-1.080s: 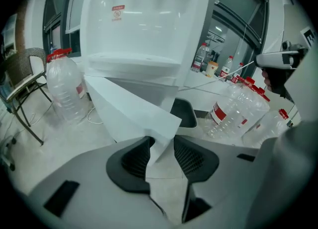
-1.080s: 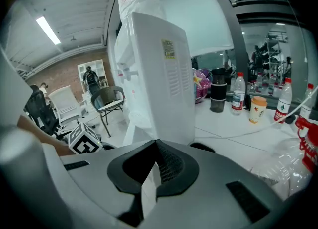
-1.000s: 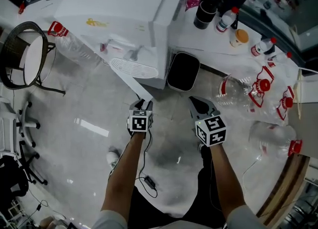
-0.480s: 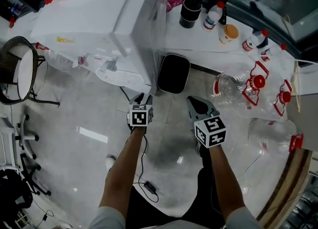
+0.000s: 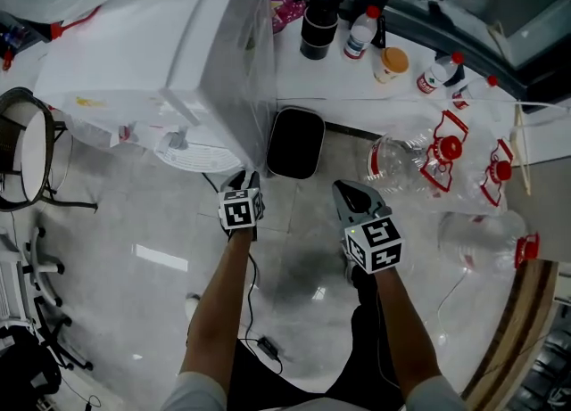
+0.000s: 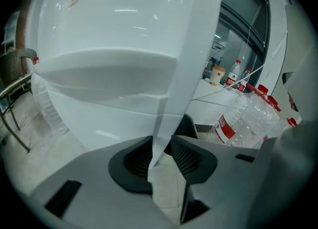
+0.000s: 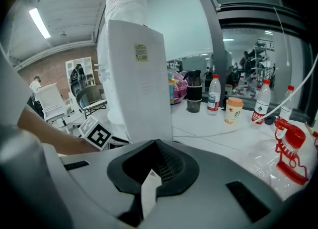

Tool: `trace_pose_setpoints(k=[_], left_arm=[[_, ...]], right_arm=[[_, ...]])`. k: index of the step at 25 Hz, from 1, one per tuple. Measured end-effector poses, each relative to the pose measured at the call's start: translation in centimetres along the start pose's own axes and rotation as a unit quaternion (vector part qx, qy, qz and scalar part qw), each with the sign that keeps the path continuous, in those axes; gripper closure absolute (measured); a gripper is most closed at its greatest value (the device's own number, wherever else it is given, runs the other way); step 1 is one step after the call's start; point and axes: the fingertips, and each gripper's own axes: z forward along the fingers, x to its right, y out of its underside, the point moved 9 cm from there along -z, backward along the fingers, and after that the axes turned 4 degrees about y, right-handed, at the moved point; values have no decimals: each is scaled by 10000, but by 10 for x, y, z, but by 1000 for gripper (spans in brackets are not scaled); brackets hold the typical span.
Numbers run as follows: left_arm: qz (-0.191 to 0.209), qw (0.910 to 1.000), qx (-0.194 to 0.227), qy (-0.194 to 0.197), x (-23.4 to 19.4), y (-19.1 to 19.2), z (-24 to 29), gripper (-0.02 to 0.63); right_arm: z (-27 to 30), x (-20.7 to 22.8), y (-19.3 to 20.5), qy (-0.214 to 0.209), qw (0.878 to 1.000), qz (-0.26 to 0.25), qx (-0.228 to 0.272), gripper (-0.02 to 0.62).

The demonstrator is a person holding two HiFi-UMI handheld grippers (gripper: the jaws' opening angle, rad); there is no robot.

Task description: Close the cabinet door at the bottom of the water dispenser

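The white water dispenser [image 5: 161, 44] stands at the upper left of the head view. Its bottom cabinet door now lies close against the body. My left gripper [image 5: 246, 177] is at the dispenser's lower front corner. In the left gripper view the door's thin free edge [image 6: 166, 118] runs down between the jaws of my left gripper [image 6: 161, 146]. Those jaws have just been closing, and the pads sit against both faces of the edge near their tips. My right gripper [image 5: 346, 188] hovers over the floor to the right, shut and empty. Its pads [image 7: 169, 166] meet in the right gripper view.
A black bin [image 5: 295, 142] stands just right of the dispenser. A black flask [image 5: 319, 24], bottles [image 5: 360, 33] and an orange-lidded cup [image 5: 390, 63] sit on the white ledge. Empty clear jugs [image 5: 419, 164] with red caps lie at the right. A chair [image 5: 22, 146] is far left, and a cable [image 5: 254, 311] trails on the floor.
The door, which stuck out diagonally from the dispenser, has swung in against the body. My left gripper went with its edge toward the dispenser. The right gripper drifted forward beside it.
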Motion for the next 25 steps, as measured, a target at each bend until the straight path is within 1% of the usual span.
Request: trace_pose_setpoints(k=[3, 5, 10, 13, 16, 19, 22, 25], left_arm=[[81, 10000, -38, -2, -6, 1, -12, 474], [129, 9999, -63, 35, -10, -6, -33, 474], [412, 9988, -71, 235, -12, -49, -124, 480], [565, 9982, 106, 159, -16, -87, -194, 509], [680, 9966, 459, -43, -23, -132, -265, 559], [850, 9924, 882, -128, -27, -182, -337, 578], [1124, 9841, 1359, -231, -23, -235, -409, 581], [1359, 9713, 1900, -451, -23, -282, -478, 581]], right_arm=[[-8, -2, -14, 54, 9999, -94, -21, 568], [-17, -9, -32, 53, 9998, -183, 10, 568], [-56, -33, -99, 23, 9985, -536, 98, 568], [-86, -48, -159, -21, 9962, -819, 279, 568], [-117, -65, -224, -63, 9921, -1122, 550, 568], [-147, -84, -288, -59, 9870, -1383, 819, 568], [-172, -101, -347, -96, 9819, -1535, 1106, 568], [-188, -117, -396, -167, 9777, -1617, 1329, 569]])
